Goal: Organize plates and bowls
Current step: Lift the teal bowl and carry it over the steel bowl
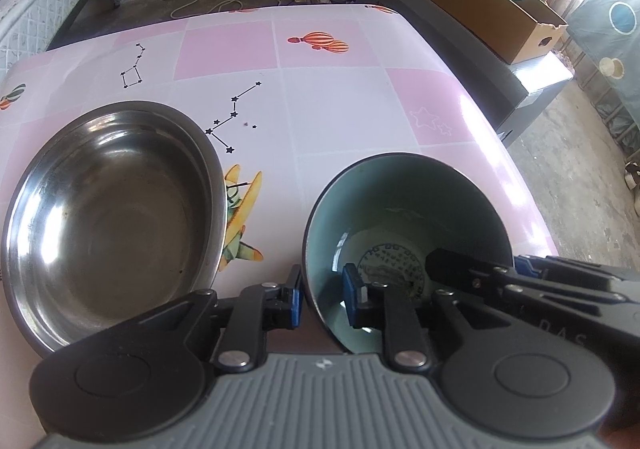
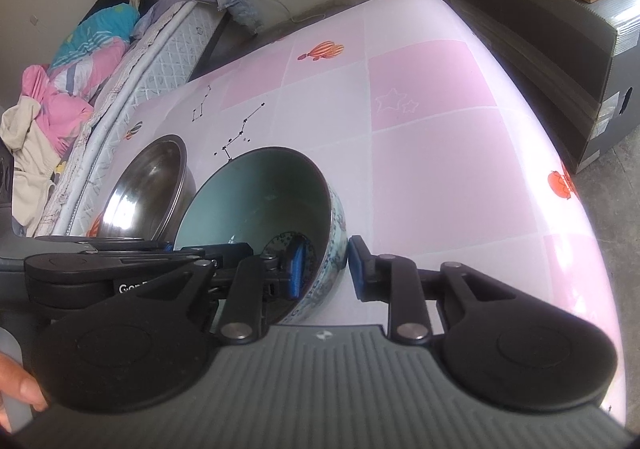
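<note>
A teal ceramic bowl (image 1: 404, 209) with a patterned outside stands upright on the pink checked table (image 1: 340, 97), near its front edge. My left gripper (image 1: 325, 299) straddles the bowl's left rim, one pad outside and one inside, with a gap showing at the inner pad. My right gripper (image 2: 326, 273) straddles the opposite rim of the bowl (image 2: 256, 201) the same way, its pads slightly off the wall. One of the right gripper's fingers (image 1: 452, 269) shows inside the bowl. A steel bowl (image 1: 112, 225) sits just left of the ceramic one; the steel bowl (image 2: 148, 185) nearly touches it.
A cardboard box (image 1: 480, 9) sits on a grey crate (image 2: 560, 81) beyond the table's right edge. A mattress with heaped clothes (image 2: 80, 61) runs along the left side. Bags and cables lie on the floor behind. A person's thumb (image 2: 16, 389) shows low left.
</note>
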A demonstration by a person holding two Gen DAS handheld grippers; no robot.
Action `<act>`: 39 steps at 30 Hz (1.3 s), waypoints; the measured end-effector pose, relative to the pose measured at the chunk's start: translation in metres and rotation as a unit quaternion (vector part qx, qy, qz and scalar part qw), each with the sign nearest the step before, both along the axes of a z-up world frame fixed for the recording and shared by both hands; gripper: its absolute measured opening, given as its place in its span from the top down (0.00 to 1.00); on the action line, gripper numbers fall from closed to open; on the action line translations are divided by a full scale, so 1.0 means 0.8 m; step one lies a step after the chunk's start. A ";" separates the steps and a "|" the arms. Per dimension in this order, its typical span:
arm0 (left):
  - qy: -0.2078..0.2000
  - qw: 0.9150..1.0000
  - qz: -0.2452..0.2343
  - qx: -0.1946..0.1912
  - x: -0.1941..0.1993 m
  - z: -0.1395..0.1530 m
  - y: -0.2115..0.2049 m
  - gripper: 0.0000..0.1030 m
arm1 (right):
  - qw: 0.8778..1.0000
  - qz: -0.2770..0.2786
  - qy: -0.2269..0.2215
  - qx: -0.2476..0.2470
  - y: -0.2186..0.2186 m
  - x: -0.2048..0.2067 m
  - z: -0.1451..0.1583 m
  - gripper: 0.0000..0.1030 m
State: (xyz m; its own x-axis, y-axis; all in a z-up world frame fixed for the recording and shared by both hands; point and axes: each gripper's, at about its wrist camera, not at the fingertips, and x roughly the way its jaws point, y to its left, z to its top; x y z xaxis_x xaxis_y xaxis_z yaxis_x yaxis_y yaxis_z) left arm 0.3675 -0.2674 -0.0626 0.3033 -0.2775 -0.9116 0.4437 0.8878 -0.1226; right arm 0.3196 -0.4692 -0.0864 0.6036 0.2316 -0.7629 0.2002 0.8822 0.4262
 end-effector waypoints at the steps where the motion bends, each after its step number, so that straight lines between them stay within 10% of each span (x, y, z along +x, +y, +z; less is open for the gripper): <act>1: 0.000 1.000 -0.001 0.002 0.000 0.000 0.000 0.79 | 1.000 -0.001 0.001 0.000 0.001 0.000 -0.001 0.78; 39: -0.012 1.000 -0.006 -0.013 -0.012 0.023 0.005 0.76 | 1.000 -0.002 0.006 -0.026 0.013 0.004 0.009 0.80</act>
State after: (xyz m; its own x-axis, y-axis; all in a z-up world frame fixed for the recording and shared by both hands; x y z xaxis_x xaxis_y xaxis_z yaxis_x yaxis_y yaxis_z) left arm 0.3575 -0.2637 -0.0446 0.3208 -0.3051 -0.8967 0.4569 0.8791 -0.1356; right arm 0.3227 -0.4588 -0.0792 0.5956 0.1888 -0.7808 0.2089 0.9021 0.3775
